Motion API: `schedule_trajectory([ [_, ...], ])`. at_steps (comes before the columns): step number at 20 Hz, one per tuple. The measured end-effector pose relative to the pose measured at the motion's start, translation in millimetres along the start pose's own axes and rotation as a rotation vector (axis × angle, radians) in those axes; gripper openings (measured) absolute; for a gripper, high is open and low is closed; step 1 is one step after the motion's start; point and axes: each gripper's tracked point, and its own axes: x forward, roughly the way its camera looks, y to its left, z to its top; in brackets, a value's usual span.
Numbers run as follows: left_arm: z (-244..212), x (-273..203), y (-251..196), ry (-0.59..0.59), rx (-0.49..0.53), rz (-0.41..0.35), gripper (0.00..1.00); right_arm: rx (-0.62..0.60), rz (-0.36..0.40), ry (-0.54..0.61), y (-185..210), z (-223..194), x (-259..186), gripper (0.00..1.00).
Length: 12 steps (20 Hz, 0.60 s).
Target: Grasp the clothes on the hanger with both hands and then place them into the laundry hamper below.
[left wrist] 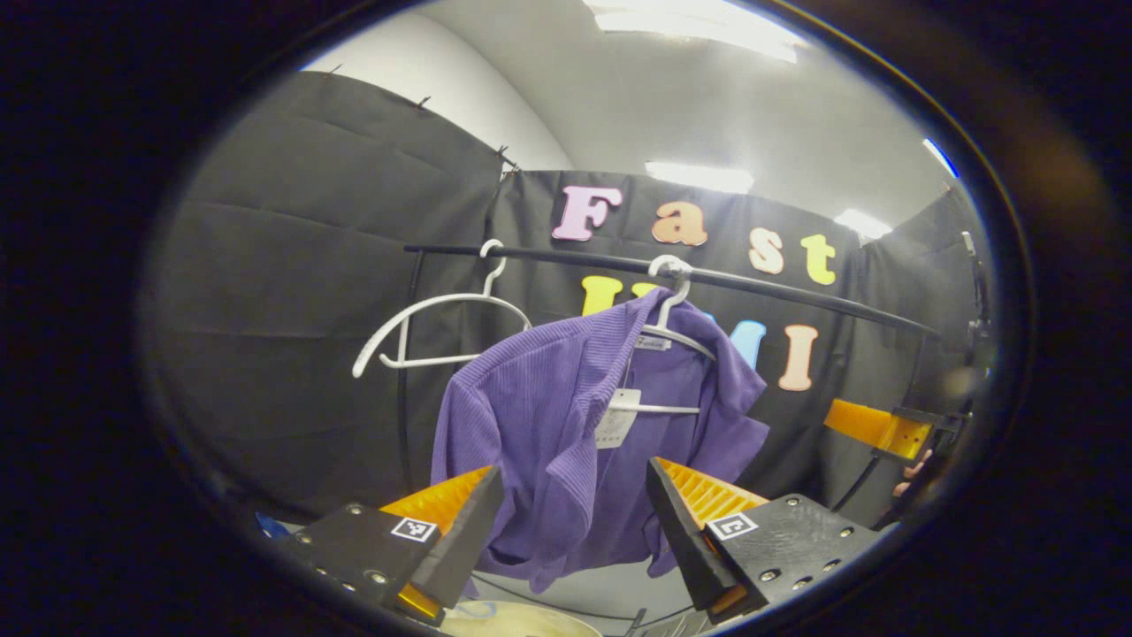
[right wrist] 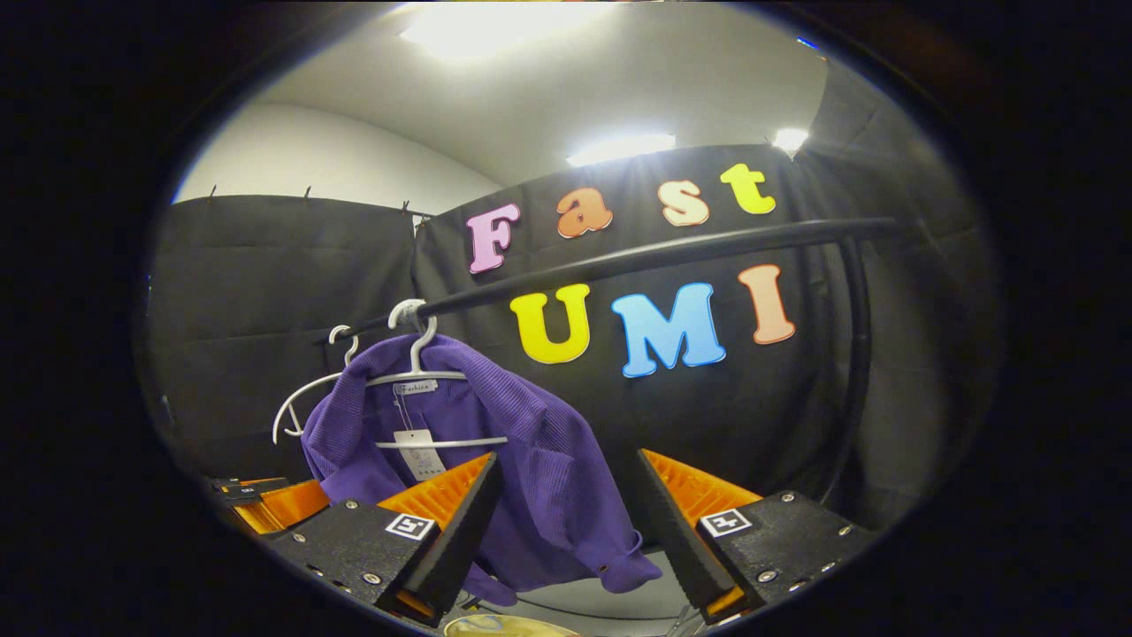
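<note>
Both grippers, left gripper point(left wrist: 575, 522) and right gripper point(right wrist: 566, 522), gape wide near the purple shirt point(left wrist: 566, 425) (ungrasped); next, close in.

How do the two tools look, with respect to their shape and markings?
In each view the tool shows two wedge-shaped fingers with ribbed inner faces, mounted on black blocks with visible screws. Each block bears a small square black-and-white marker. The left tool and the right tool look alike. No cables can be seen on them.
</note>
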Motion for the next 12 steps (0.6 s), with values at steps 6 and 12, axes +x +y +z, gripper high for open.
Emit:
schedule_trajectory([
  [6,-8,61,-2,0.009,0.048,0.121,0.99,0.003,0.1,0.092,15,-44,72,0.94],
  [12,-19,108,3,0.012,0.06,0.226,0.89,0.007,0.128,0.075,23,-59,125,0.95],
])
